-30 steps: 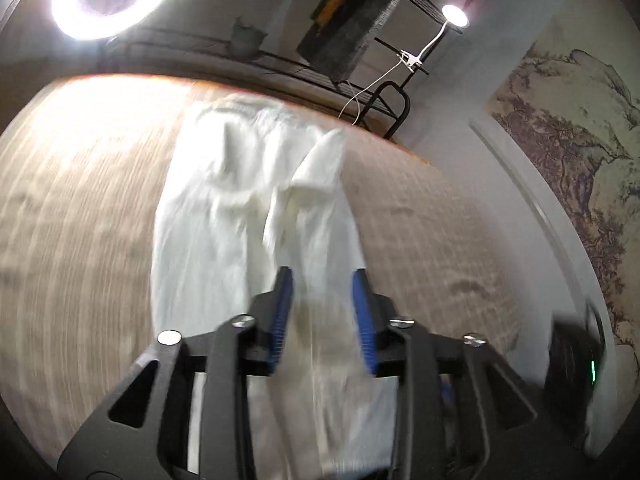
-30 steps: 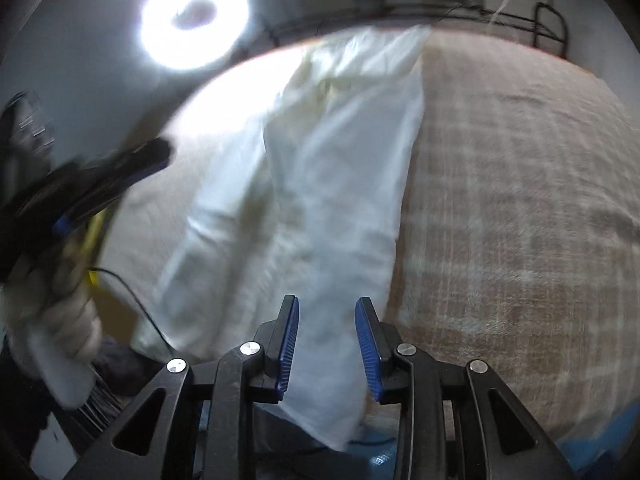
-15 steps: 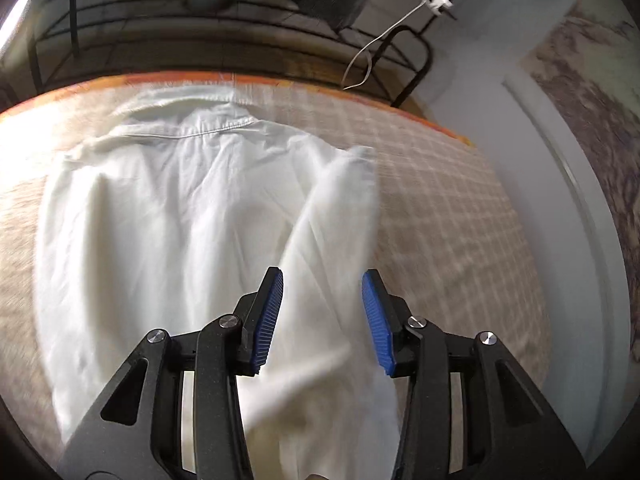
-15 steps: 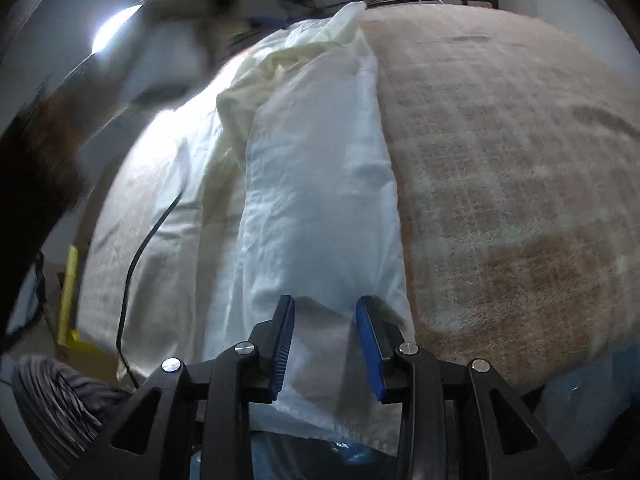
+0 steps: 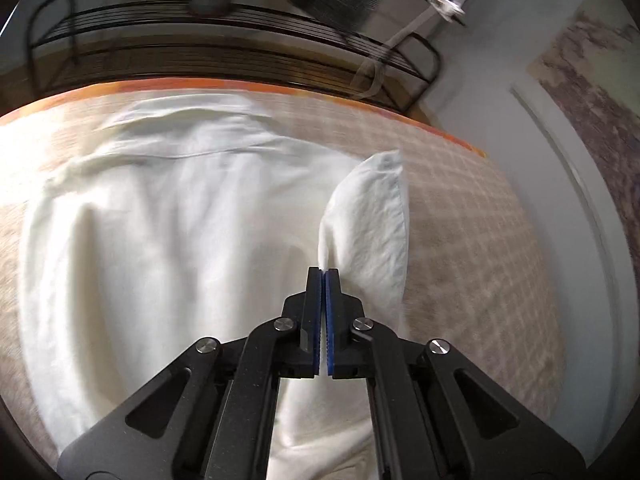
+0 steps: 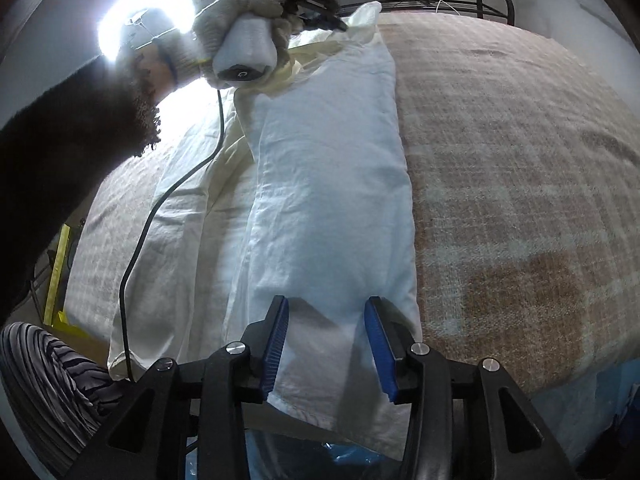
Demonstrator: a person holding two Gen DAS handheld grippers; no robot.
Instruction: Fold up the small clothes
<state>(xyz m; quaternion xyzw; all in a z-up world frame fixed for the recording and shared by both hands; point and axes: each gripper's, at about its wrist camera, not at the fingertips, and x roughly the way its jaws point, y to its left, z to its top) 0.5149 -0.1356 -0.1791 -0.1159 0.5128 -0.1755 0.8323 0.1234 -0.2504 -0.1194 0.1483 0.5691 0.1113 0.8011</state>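
A white shirt (image 5: pixel 160 240) lies spread on a beige checked blanket (image 5: pixel 472 240), collar at the far edge. My left gripper (image 5: pixel 323 274) is shut, its tips pinching a raised fold of the shirt's right sleeve (image 5: pixel 368 220). The right wrist view shows that same left gripper (image 6: pixel 336 24) in a gloved hand (image 6: pixel 240 16) at the shirt's far end, with cloth drawn up to its tips. My right gripper (image 6: pixel 328 320) hovers over the near hem of the folded shirt (image 6: pixel 328 184). Its jaws are opening, and the cloth lies between the fingers without being pressed.
A black metal rack (image 5: pixel 240 28) runs behind the bed's far edge. A ring light (image 6: pixel 144 20) glares at the upper left. A black cable (image 6: pixel 160 208) trails over the shirt's left side. Striped cloth (image 6: pixel 44 380) and blue plastic (image 6: pixel 320 452) lie below the near edge.
The left gripper swept in over the shirt toward the collar, then closed on the sleeve fold. The right gripper sank toward the hem and its jaws spread wider.
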